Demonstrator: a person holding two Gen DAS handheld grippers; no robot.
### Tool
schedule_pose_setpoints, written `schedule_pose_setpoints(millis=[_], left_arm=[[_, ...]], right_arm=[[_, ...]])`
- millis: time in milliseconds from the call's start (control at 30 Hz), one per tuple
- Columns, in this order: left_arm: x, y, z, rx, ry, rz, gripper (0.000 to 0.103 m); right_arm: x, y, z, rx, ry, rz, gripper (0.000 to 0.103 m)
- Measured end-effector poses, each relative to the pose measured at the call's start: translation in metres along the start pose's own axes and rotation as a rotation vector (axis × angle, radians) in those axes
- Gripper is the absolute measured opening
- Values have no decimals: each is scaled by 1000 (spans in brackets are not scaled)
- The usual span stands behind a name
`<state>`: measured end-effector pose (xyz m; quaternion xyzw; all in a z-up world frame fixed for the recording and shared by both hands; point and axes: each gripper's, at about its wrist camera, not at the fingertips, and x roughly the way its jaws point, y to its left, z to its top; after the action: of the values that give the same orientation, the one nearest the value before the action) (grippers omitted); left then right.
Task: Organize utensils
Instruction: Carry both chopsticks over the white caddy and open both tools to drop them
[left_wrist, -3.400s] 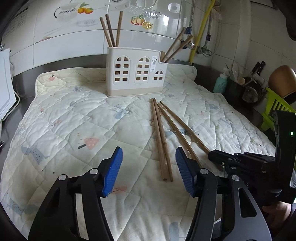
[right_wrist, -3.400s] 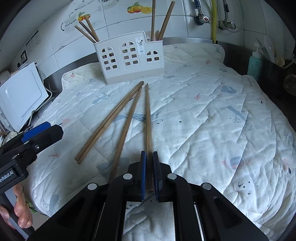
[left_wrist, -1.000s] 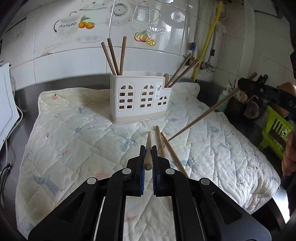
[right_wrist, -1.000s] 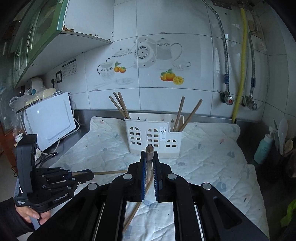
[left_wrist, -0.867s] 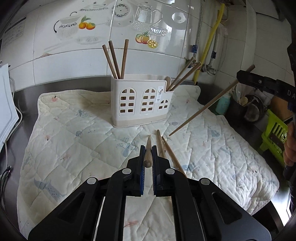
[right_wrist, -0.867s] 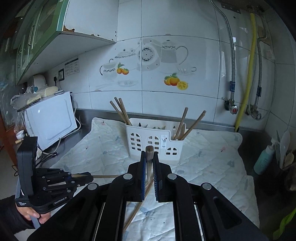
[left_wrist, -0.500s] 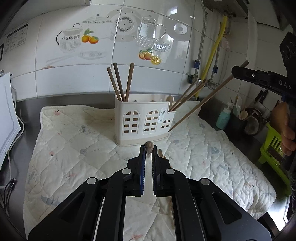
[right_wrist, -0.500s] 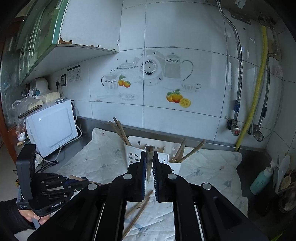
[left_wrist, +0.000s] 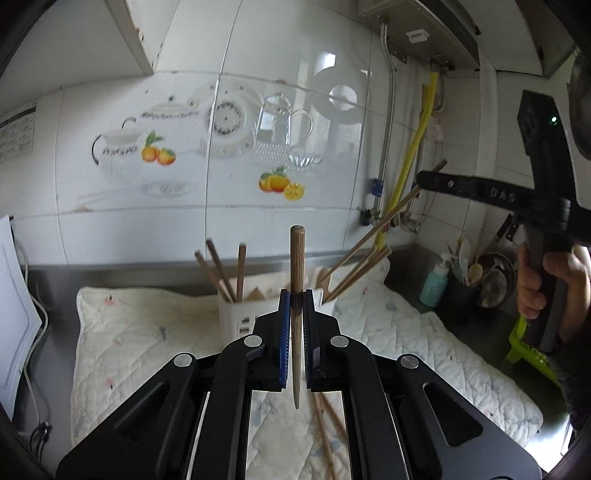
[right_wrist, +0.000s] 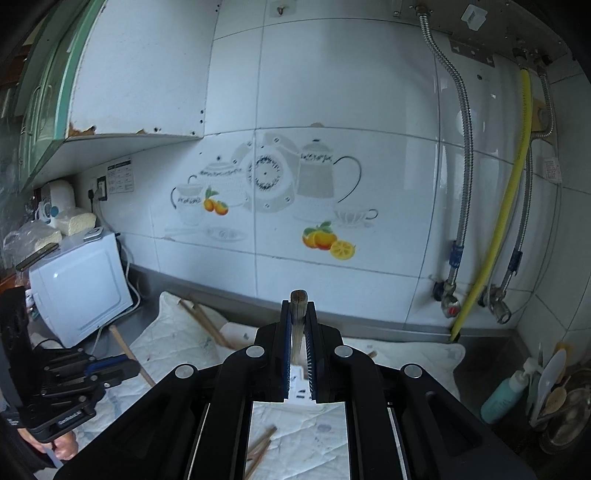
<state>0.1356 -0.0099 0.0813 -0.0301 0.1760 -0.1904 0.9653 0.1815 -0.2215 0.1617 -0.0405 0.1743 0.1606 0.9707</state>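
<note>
My left gripper (left_wrist: 295, 295) is shut on a wooden chopstick (left_wrist: 296, 266), held nearly upright above the quilted mat, just in front of the white utensil holder (left_wrist: 236, 317). The holder has several chopsticks standing in it. My right gripper (right_wrist: 299, 314) is shut on another chopstick (right_wrist: 298, 297); in the left wrist view that chopstick (left_wrist: 373, 229) slants down toward the holder's right compartment. The right gripper shows there at upper right (left_wrist: 480, 192). Two loose chopsticks (left_wrist: 328, 432) lie on the mat; they also show in the right wrist view (right_wrist: 260, 446).
A quilted mat (left_wrist: 424, 343) covers the steel counter. A white appliance (right_wrist: 77, 284) stands at the left. A teal bottle (left_wrist: 436, 280) and a pot of spoons (left_wrist: 491, 273) stand at the right. Pipes and a yellow hose (right_wrist: 506, 206) run down the tiled wall.
Both grippers have risen and tilted up, each with its chopstick. The left chopstick now stands upright; the right chopstick's tip has come close to the holder's right compartment.
</note>
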Motion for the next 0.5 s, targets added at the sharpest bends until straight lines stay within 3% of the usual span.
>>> schedule_pose_setpoints(millis=[267, 500], left_arm=[[7, -6, 62, 37, -143, 34, 5], [44, -3, 96, 64, -182, 105, 4]], right_arm=[[40, -11, -1, -26, 71, -54, 7], [64, -14, -19, -34, 117, -50, 7]])
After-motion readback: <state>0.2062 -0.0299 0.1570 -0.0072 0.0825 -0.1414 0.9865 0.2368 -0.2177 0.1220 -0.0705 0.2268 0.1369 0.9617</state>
